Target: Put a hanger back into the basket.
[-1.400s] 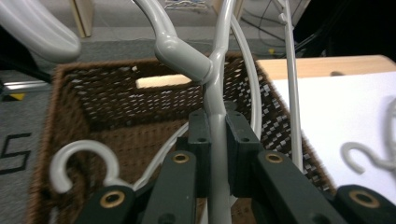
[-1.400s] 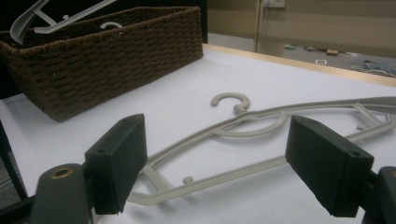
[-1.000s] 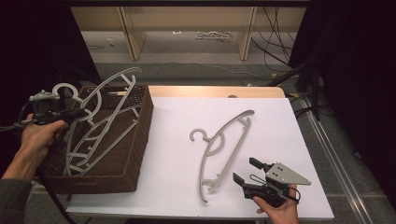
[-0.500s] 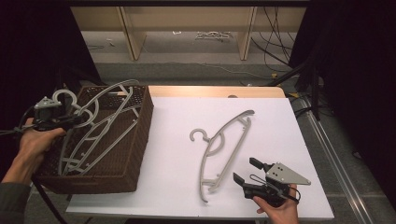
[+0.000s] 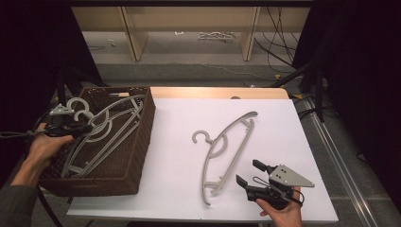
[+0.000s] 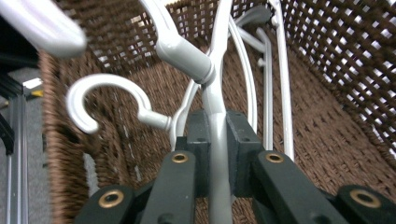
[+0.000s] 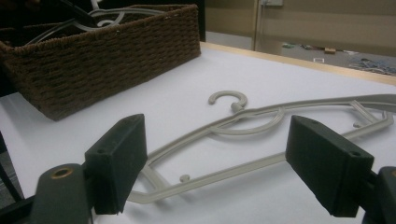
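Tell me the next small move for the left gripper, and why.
Probably open the left gripper to let go: its jaws are shut on a white plastic hanger that already lies low inside the brown wicker basket. The right gripper waits open beside the grey plastic hanger on the table.

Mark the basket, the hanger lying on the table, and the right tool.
basket [image 5: 140, 142], high view, right wall.
hanger on the table [image 5: 230, 140], high view, middle of its arm.
right tool [image 5: 249, 173], high view, between its fingertips.
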A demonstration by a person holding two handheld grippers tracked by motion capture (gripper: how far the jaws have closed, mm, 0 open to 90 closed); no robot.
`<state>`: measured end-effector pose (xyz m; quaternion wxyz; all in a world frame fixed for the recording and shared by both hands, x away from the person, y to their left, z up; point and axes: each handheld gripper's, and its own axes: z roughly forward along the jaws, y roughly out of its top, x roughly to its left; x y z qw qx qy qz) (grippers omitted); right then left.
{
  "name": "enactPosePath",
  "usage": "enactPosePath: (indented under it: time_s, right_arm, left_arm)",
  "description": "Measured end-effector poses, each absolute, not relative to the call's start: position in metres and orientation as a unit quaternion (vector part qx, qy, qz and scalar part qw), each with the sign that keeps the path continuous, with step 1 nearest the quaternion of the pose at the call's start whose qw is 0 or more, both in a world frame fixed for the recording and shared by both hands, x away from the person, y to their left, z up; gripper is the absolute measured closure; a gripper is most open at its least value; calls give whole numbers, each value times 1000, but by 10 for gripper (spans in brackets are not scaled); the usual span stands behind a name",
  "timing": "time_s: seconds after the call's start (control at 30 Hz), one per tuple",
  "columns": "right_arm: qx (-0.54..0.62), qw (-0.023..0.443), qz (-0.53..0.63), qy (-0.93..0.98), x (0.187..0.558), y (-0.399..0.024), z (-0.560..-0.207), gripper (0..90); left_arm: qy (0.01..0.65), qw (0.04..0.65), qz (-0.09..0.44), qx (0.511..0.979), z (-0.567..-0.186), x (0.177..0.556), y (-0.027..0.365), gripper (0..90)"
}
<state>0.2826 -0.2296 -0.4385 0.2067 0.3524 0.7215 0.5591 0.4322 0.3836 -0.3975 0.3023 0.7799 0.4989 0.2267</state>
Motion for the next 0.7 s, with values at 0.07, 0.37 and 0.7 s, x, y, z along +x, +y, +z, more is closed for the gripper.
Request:
enactPosePath:
  time_s: [0.07,0.37,0.7]
  right_arm:
    - [355,212,551,725,282,-231,-437,217]
    - [353,205,559,722,283,-229,-439,217]
    - [357,207,551,725,282,-230,-438,217]
  left_arm:
    - [503,300,224,779,-402,435,382,814]
    - [527,292,219,767,-426,442,375,816]
    - [576,287,234,729,-411,434,381,602]
